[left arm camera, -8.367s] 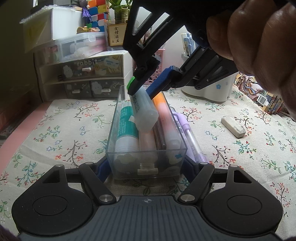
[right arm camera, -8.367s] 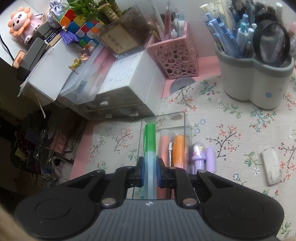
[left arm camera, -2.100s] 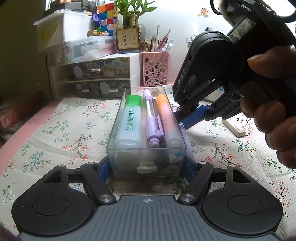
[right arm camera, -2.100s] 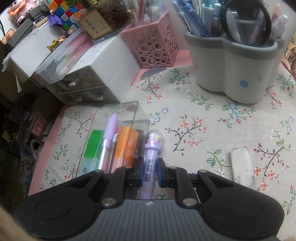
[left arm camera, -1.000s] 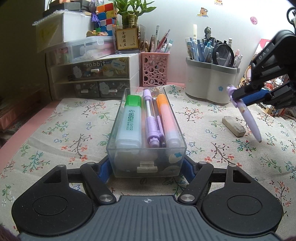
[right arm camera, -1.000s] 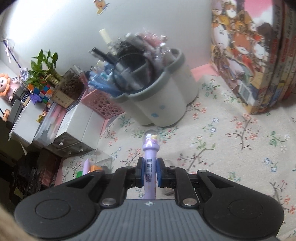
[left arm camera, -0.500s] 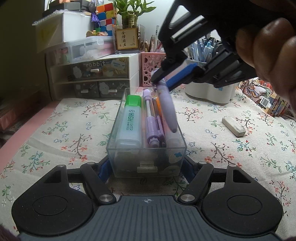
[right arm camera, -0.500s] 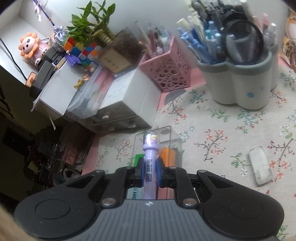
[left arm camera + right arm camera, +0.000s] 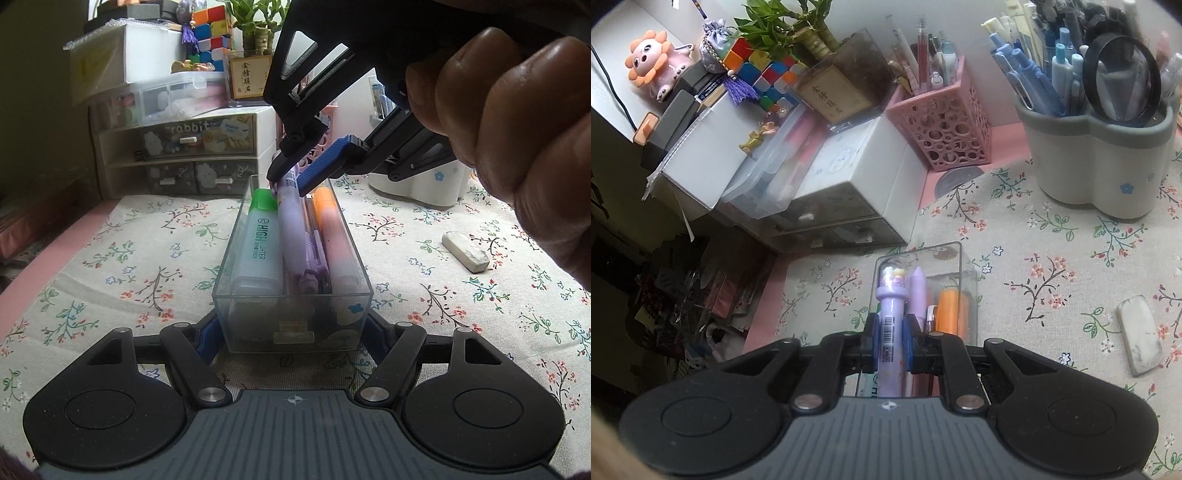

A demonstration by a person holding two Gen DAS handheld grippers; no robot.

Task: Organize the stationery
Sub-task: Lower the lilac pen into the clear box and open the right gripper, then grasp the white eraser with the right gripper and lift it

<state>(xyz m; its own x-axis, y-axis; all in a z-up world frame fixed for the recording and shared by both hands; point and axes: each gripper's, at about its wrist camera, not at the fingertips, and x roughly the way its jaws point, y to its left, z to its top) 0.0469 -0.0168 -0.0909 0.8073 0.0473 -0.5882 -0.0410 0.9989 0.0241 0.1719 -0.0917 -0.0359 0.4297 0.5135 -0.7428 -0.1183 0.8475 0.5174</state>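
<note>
My right hand-held gripper [image 9: 889,341], clamped on the purple pen [image 9: 892,328], has swung back over the clear box [image 9: 291,295], which my left hand-held gripper [image 9: 291,338] grips; dropping comes next.

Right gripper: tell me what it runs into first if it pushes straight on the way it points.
Probably the clear plastic box. The right gripper, shut on the purple pen, aims down over its far end, so the pen's domed cap would likely meet the box's end wall or the stationery inside. Depth is unclear.

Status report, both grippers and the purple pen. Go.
Left gripper shut on clear box. Right gripper shut on purple pen, over the box, tip down among green highlighter, orange marker. Eraser lies apart.
</note>
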